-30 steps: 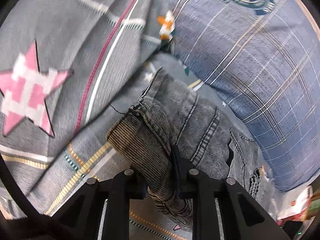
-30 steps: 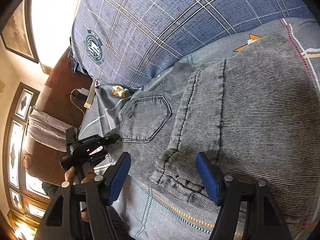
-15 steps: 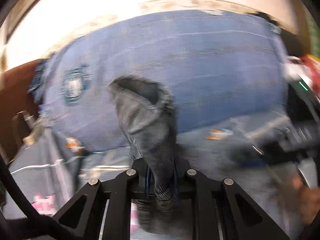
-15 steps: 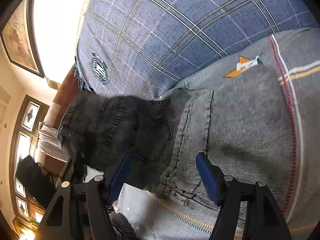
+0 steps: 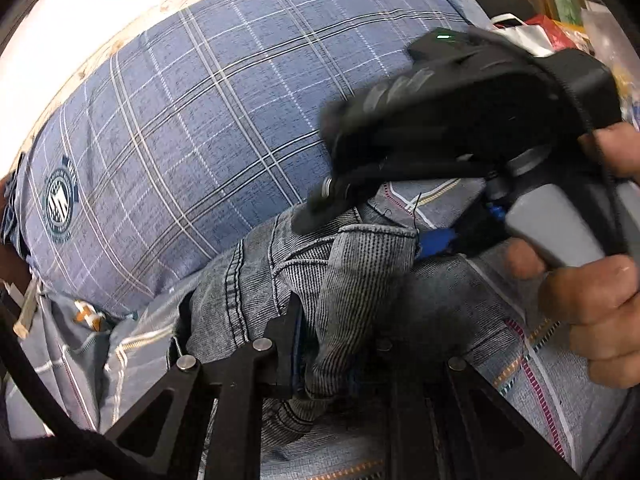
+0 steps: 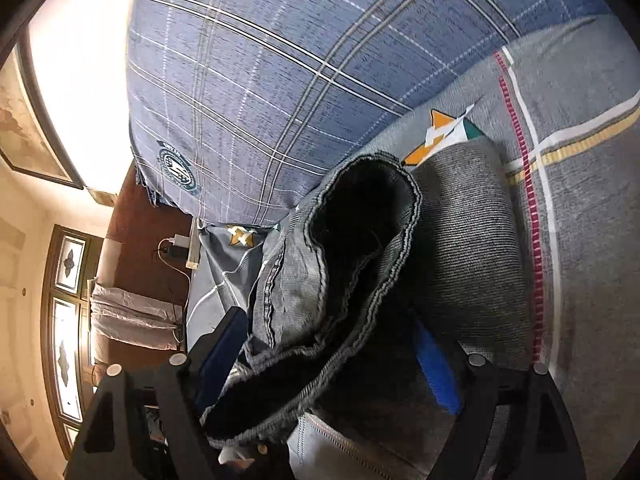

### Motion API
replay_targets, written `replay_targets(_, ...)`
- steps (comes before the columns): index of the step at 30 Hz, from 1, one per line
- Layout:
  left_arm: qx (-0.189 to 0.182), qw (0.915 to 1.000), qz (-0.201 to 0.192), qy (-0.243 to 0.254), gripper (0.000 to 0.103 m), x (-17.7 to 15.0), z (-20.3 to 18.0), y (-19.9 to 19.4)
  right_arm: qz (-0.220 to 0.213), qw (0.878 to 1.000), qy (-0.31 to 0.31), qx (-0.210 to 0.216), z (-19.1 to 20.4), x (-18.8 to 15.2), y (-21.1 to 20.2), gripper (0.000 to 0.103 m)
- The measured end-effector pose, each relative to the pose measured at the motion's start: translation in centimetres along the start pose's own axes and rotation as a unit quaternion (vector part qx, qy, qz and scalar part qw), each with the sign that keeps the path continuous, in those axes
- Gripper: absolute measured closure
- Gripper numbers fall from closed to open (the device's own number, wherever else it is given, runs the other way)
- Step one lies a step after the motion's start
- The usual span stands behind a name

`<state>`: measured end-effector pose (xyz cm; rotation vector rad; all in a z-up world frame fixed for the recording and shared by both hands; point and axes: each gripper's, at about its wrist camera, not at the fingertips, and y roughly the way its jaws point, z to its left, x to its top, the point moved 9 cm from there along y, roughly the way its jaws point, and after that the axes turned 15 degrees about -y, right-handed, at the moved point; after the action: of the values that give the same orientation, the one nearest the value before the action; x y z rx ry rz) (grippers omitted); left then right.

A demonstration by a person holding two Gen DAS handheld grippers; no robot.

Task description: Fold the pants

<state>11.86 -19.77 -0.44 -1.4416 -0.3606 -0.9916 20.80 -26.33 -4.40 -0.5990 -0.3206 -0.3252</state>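
The grey denim pants (image 5: 320,280) lie bunched on the bed below the blue plaid pillow. My left gripper (image 5: 340,344) is shut on a fold of the pants near the waistband. In the right wrist view the pants (image 6: 460,248) fill the middle, with a leg opening (image 6: 360,208) gaping toward the camera. My right gripper (image 6: 332,356) stands open, its blue-padded fingers (image 6: 436,368) on either side of the denim. The right gripper's black body (image 5: 480,92) and the hand holding it show in the left wrist view, just above the pants.
A large blue plaid pillow (image 5: 192,120) lies behind the pants. The grey patterned bedsheet (image 6: 580,200) spreads around them. A brown headboard with a charger and cable (image 6: 176,248) is at the left. Bags and clutter (image 5: 552,28) sit at the far right.
My left gripper carried its held denim up and across toward the right gripper, laying it over the pants. The leg opening now hangs between my right gripper's open fingers.
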Motion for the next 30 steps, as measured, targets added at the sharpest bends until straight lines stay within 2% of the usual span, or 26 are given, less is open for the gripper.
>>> replay_targets(1,-0.002,1.0,0.002,0.004,0.086,0.2,-0.3,0.0,0.003,1.0,-0.007,-0.011,0.0,0.0,0.1,0.055)
replay_targets(2,-0.013,0.9999,0.007,0.0,0.086,0.7,-0.5,0.1,0.005,0.999,-0.017,-0.028,0.1,0.1,0.2,0.072)
replay_targets(3,-0.029,0.9995,0.007,-0.013,0.086,1.4,-0.4,-0.2,0.004,0.999,-0.025,-0.032,0.4,0.2,0.0,0.082)
replay_targets(4,-0.048,0.9985,0.008,-0.025,0.086,2.1,-0.4,-0.5,-0.004,0.999,-0.035,-0.034,0.6,0.5,-0.7,0.086)
replay_targets(6,-0.071,0.9972,0.016,-0.018,0.085,2.8,-1.1,-0.7,-0.026,0.996,-0.06,-0.058,1.6,1.2,-2.4,0.088)
replay_targets(8,-0.073,0.9971,0.02,0.004,0.084,2.6,-2.3,-0.1,-0.042,0.992,-0.076,-0.089,2.1,1.6,-3.9,0.089)
replay_targets(10,-0.075,0.996,0.04,0.028,0.083,1.0,-3.5,1.6,-0.047,0.989,-0.075,-0.117,1.4,1.8,-4.5,0.09)
replay_targets(13,-0.092,0.9893,0.105,0.042,0.081,-2.4,-4.4,4.5,0.005,0.986,-0.032,-0.163,-2.6,0.4,-2.7,0.09)
replay_targets(14,-0.106,0.9871,0.113,0.041,0.079,-3.0,-4.4,4.4,0.037,0.985,-0.009,-0.17,-4.4,-0.6,-1.4,0.09)
replay_targets(15,-0.124,0.9857,0.106,0.04,0.069,-3.1,-4.4,3.8,0.048,0.985,0.002,-0.167,-5.1,-1.2,-1.0,0.089)
replay_targets(16,-0.153,0.9821,0.104,0.036,0.054,-3.0,-4.3,2.8,0.047,0.987,0.018,-0.154,-5.4,-1.3,-1.0,0.087)
replay_targets(18,-0.23,0.967,0.109,0.003,0.041,-2.5,-3.4,0.1,0.027,0.992,0.04,-0.12,-5.1,-1.0,-1.8,0.087)
replay_targets(20,-0.258,0.9613,0.093,-0.027,0.039,-1.4,-1.5,-1.9,0.008,0.992,0.034,-0.122,-4.8,-0.4,-2.9,0.07)
replay_targets(21,-0.252,0.9632,0.083,-0.042,0.037,-0.6,-0.1,-2.5,0.0,0.991,0.029,-0.128,-4.8,-0.3,-3.2,0.052)
replay_targets(22,-0.241,0.9659,0.075,-0.055,0.036,0.0,1.1,-2.8,-0.007,0.991,0.024,-0.131,-4.7,-0.2,-3.4,0.043)
replay_targets(25,-0.205,0.9697,0.069,-0.113,0.036,0.9,6.1,-1.8,-0.027,0.988,0.007,-0.153,-4.2,0.1,-4.1,0.043)
replay_targets(27,-0.147,0.9716,0.087,-0.163,0.036,0.2,9.6,0.4,-0.049,0.984,-0.025,-0.171,-2.7,0.3,-5.4,0.043)
replay_targets(29,-0.112,0.9651,0.103,-0.213,0.036,-0.8,11.9,1.7,-0.061,0.985,-0.065,-0.148,-0.1,0.3,-5.7,0.043)
replay_targets(30,-0.113,0.9607,0.112,-0.228,0.036,-1.2,12.4,2.3,-0.061,0.985,-0.071,-0.144,0.5,-0.1,-5.6,0.043)
